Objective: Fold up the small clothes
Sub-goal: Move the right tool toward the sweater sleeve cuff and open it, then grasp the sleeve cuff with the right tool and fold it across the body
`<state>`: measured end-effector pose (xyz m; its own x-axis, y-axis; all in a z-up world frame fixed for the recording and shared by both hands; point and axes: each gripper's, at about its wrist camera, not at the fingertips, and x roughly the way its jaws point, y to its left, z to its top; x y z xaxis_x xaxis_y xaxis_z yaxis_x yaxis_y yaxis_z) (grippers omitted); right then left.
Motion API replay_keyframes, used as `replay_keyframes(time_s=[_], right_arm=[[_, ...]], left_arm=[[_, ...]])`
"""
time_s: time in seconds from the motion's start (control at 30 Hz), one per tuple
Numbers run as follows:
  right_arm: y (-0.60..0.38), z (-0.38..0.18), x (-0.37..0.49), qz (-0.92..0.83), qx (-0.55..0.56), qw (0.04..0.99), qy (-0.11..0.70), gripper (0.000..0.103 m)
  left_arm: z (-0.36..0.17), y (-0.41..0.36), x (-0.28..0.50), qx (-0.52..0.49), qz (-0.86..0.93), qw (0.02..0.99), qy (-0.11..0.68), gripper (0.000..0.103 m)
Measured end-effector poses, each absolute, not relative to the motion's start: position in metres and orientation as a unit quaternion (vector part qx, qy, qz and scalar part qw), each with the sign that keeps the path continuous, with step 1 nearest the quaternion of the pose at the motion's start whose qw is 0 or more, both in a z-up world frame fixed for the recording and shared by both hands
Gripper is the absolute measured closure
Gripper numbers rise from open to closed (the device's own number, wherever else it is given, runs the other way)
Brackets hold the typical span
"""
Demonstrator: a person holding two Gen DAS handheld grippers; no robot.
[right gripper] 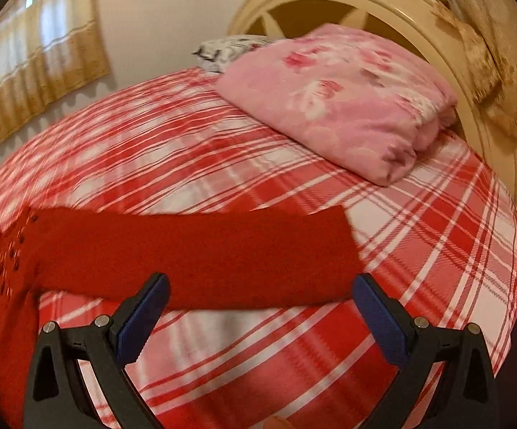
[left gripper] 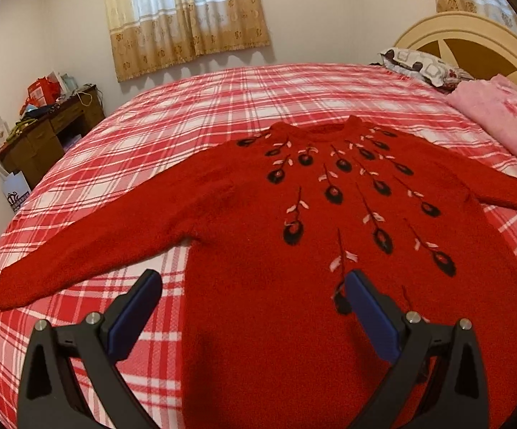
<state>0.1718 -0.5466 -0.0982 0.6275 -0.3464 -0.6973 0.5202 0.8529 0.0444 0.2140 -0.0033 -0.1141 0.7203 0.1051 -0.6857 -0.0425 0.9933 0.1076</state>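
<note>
Sweater (left gripper: 294, 214) lies flat on the plaid bedspread (left gripper: 186, 100), both tongs (left gripper: 254, 287) (right gripper: 260, 291) released above it.

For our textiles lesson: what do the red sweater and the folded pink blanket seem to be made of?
Red sweater: probably wool or acrylic knit, matte, with a fuzzy nap and stitched flower motifs. Folded pink blanket: likely plush fleece, with a soft, slightly sheeny pile and thick rounded folds.

1. Your left black two-finger gripper with blue pads (left gripper: 253, 286) has its jaws spread wide, gripping nothing.
2. Your right black two-finger gripper with blue pads (right gripper: 260, 289) is likewise spread wide, nothing between its fingers, both pads tilted outward.
</note>
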Motion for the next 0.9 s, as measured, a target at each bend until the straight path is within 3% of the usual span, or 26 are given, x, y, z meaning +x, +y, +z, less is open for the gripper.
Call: replay_keyframes(time_s=[0.07, 0.13, 0.17, 0.3, 0.47, 0.53, 0.6, 0.7, 0.9], right_arm=[[-0.564, -0.098, 0.172, -0.256, 0.134, 0.888, 0.358, 0.002], [-0.581, -0.1, 0.176, -0.265, 0.146, 0.879, 0.37, 0.02], [-0.591, -0.103, 0.178, -0.265, 0.155, 0.873, 0.38, 0.024], [-0.607, -0.116, 0.187, -0.27, 0.171, 0.858, 0.403, 0.027], [-0.612, -0.127, 0.197, -0.274, 0.166, 0.847, 0.425, 0.039], [-0.611, -0.127, 0.201, -0.272, 0.161, 0.846, 0.429, 0.059], [-0.609, -0.129, 0.205, -0.267, 0.151, 0.846, 0.436, 0.064], [-0.605, -0.127, 0.21, -0.249, 0.151, 0.851, 0.437, 0.09], [-0.588, -0.109, 0.219, -0.23, 0.137, 0.865, 0.425, 0.093]], left_arm=[[-0.115, 0.002, 0.216, 0.042, 0.045, 0.927, 0.37, 0.0], [-0.115, 0.008, 0.216, 0.043, 0.051, 0.928, 0.368, 0.0], [-0.115, 0.014, 0.215, 0.042, 0.057, 0.929, 0.364, 0.0], [-0.117, 0.029, 0.217, 0.047, 0.091, 0.929, 0.354, 0.0], [-0.125, 0.042, 0.221, 0.033, 0.099, 0.926, 0.364, 0.0], [-0.129, 0.043, 0.221, 0.032, 0.099, 0.925, 0.367, 0.0], [-0.131, 0.043, 0.22, 0.033, 0.096, 0.924, 0.368, 0.0], [-0.133, 0.043, 0.219, 0.035, 0.093, 0.924, 0.369, 0.0], [-0.133, 0.053, 0.215, 0.025, 0.09, 0.924, 0.37, 0.0]])
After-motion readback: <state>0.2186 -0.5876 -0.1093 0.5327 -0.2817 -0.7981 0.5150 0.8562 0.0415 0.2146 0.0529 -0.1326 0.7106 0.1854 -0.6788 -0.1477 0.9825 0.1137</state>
